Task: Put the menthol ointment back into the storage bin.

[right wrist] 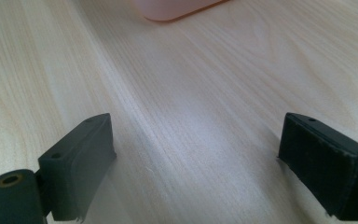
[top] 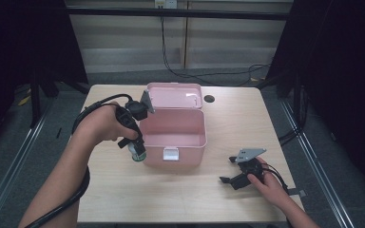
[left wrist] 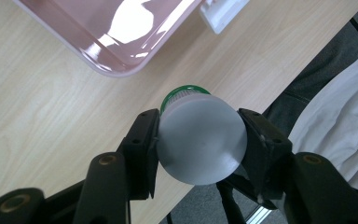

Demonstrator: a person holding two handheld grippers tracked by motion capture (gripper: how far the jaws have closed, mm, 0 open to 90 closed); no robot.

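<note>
Jaws of the left gripper are clamping a green-capped bottle beside the pink box; the right gripper is resting open near the desk's front right corner.

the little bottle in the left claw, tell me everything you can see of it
The bottle is small and round, with a pale grey, matt flat end facing the left gripper view's camera and a green band at its far end; it looks like plastic. The left claw is shut on it, one black pad pressing each side. In the high view it hangs green end down beside the front left corner of the open pink box, apparently just off the wooden table. Any label is unreadable.
</note>
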